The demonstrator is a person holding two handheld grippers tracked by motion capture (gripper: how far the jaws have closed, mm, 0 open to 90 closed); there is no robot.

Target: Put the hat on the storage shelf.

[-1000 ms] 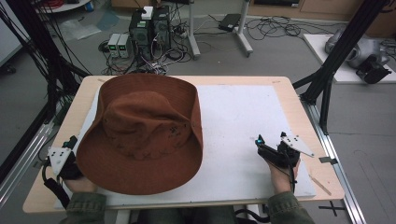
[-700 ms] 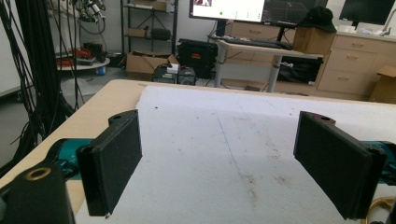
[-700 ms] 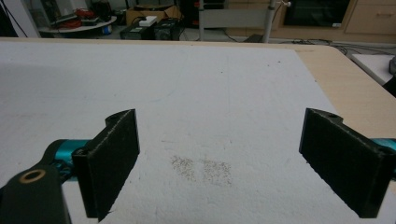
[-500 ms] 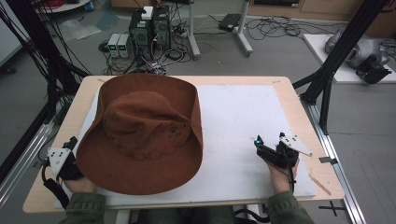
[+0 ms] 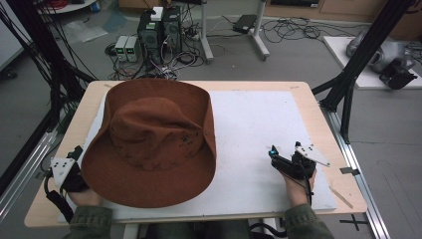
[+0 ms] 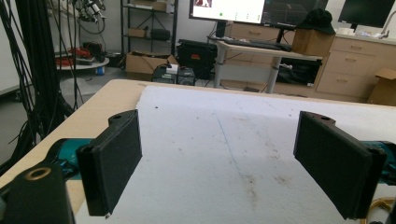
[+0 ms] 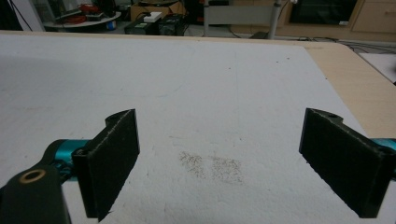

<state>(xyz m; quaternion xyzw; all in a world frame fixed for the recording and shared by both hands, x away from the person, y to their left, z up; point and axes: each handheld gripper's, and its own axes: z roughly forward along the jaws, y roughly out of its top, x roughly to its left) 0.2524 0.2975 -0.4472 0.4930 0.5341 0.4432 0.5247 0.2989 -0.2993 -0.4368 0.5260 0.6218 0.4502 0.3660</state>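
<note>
**A:** Where is the hat from where you sit?

**B:** The brown wide-brimmed hat (image 5: 149,144) lies crown up on the left half of the white board (image 5: 259,124) that covers most of the wooden table (image 5: 318,99). Its brim reaches nearly from the board's far edge to its near edge.

**A:** And your left gripper?

**B:** Your left gripper (image 5: 67,172) sits at the near left corner of the table, just beside the hat's brim; from above you cannot tell whether it touches. In the left gripper view (image 6: 233,158) its two black jaws stand wide apart with nothing between them, and bare white board runs ahead of them.

**A:** The right one?

**B:** Your right gripper (image 5: 286,162) rests on the board near the right edge, well apart from the hat. In the right gripper view (image 7: 229,163) its jaws are also spread wide and hold nothing. A patch of dark specks (image 7: 210,167) marks the board between them.

**A:** Anything beyond the table?

**B:** Computer towers (image 5: 159,30) and loose cables on the floor.
</note>
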